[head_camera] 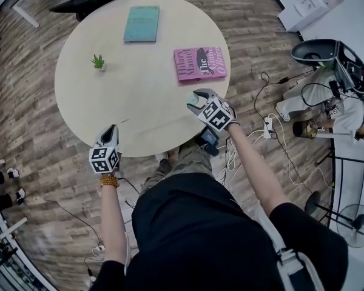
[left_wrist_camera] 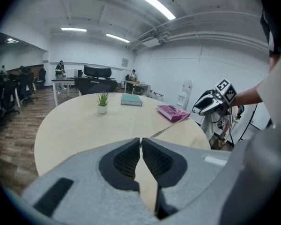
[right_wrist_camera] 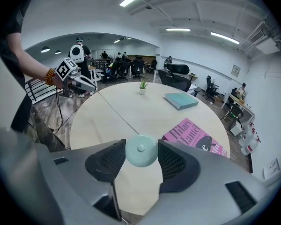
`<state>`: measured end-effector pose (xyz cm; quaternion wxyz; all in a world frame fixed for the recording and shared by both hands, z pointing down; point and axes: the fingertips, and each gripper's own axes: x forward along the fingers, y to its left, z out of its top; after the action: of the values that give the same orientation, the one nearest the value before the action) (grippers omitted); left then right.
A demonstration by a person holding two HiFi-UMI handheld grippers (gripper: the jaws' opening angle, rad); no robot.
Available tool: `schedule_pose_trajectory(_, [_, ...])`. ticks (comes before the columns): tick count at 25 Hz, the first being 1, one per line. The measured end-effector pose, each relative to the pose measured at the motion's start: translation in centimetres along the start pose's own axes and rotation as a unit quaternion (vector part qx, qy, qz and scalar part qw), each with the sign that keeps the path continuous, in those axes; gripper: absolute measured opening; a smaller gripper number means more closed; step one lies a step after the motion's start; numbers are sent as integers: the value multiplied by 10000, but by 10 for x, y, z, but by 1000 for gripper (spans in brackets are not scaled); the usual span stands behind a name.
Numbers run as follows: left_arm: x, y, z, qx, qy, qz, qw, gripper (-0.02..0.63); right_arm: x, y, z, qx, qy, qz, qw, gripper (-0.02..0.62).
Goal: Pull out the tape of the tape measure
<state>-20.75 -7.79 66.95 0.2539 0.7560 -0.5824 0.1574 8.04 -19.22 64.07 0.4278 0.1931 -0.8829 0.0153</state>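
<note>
The right gripper (right_wrist_camera: 140, 150) is clamped on a small round mint-green tape measure (right_wrist_camera: 141, 153), which is gripped across its rim with one pad on either side and its flat face turned up. The left gripper (left_wrist_camera: 141, 142) is closed, its jaw tips brought together. A thin pale strip, judged to be the tape (right_wrist_camera: 113, 110), is seen running from those tips across to the case, so the tape end appears to be pinched there. The pinch itself is too fine to be made out clearly.

Both grippers are held above the near edge of a round pale table (head_camera: 139, 83). The case is at the right and the tape end at the left, well apart. A pink book (head_camera: 200, 63) lies on the table just beyond the right gripper.

The case is judged light, hard and smooth, so it could slip or twist if squeezed off-centre. It is best held across its widest part. The tape is judged thin, limp and spring-loaded, so it is best taken at its end tab and pulled in line with its slot.
</note>
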Motion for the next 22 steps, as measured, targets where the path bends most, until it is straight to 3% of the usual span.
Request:
schedule_pose_trajectory(5, [14, 6, -13, -108, 158, 92, 9998, 35, 19, -4, -16, 263, 45, 42, 9996, 216])
schedule_pose_trajectory(11, [22, 28, -33, -491, 370, 512, 9968, 11, 34, -17, -39, 179, 291, -159, 9993, 216])
schedule_pose_trajectory(22, [21, 9, -29, -476, 183, 393, 9979, 11, 72, -7, -86, 582, 789, 145, 9951, 218])
